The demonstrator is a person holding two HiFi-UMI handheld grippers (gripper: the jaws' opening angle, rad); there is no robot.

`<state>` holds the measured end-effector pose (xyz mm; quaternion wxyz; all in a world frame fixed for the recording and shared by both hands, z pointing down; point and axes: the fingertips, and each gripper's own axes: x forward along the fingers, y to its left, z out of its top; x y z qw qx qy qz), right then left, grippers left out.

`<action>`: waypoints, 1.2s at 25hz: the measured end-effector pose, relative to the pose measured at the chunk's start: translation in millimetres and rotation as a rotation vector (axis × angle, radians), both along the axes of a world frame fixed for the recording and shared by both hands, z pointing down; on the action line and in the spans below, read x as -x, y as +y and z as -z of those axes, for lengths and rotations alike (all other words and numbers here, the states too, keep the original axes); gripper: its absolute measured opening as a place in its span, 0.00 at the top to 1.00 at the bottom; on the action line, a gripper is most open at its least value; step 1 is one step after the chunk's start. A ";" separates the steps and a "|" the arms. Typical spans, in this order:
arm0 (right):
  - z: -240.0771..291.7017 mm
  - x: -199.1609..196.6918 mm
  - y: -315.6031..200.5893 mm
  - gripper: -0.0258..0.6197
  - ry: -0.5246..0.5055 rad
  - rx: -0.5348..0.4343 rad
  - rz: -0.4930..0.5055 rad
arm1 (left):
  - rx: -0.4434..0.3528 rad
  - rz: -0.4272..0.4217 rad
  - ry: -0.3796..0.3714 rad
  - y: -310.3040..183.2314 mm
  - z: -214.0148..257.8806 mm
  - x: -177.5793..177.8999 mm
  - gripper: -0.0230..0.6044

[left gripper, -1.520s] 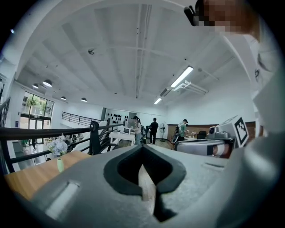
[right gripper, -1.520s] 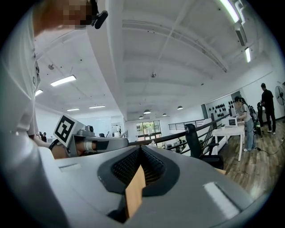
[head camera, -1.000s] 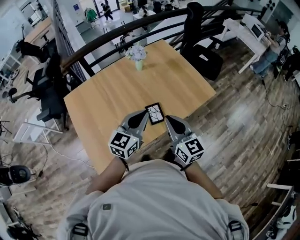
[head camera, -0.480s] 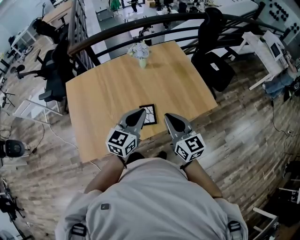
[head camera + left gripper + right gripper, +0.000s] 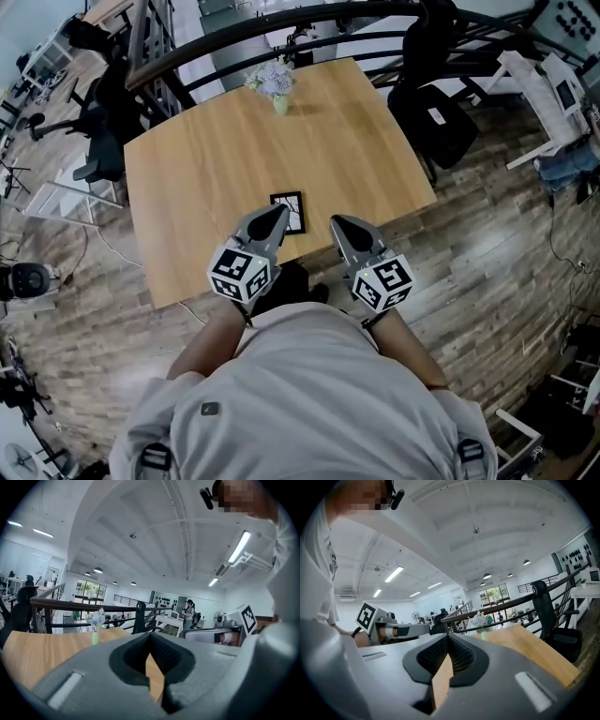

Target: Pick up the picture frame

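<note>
A small black picture frame (image 5: 292, 206) lies flat on the wooden table (image 5: 197, 169), close to its near edge. My left gripper (image 5: 278, 215) is shut and empty. Its tip reaches the frame's lower left corner and hides part of it; contact cannot be told. My right gripper (image 5: 336, 223) is also shut and empty, a short way to the right of the frame near the table edge. The left gripper (image 5: 151, 644) in its own view and the right gripper (image 5: 447, 644) in its own view show closed jaws with only tabletop beyond them; the frame is not seen there.
A small vase of flowers (image 5: 275, 84) stands at the table's far edge, also visible as the vase (image 5: 96, 631) and the vase (image 5: 480, 623). A dark railing (image 5: 281, 23) runs behind the table. A black chair (image 5: 436, 117) sits at the right on the wooden floor.
Both grippers have shifted left and lower while staying shut. The frame, earlier midway between the two tips, now lies at the left gripper's tip.
</note>
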<state>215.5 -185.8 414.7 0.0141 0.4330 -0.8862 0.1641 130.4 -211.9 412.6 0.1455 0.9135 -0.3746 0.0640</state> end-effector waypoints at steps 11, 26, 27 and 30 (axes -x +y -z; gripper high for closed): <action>-45.5 7.6 -49.2 0.95 -0.007 0.121 0.000 | 0.084 -0.017 0.004 -48.4 -42.8 15.2 0.96; -170.2 41.6 -111.1 0.90 0.057 0.381 0.041 | 0.387 -0.033 -0.033 -93.2 -177.7 55.9 0.91; -180.3 42.2 -113.5 0.89 0.066 0.400 0.042 | 0.412 -0.030 -0.034 -95.1 -187.7 58.4 0.90; -210.0 43.7 -118.3 0.87 0.085 0.462 0.044 | 0.490 -0.024 -0.032 -97.4 -217.7 63.7 0.87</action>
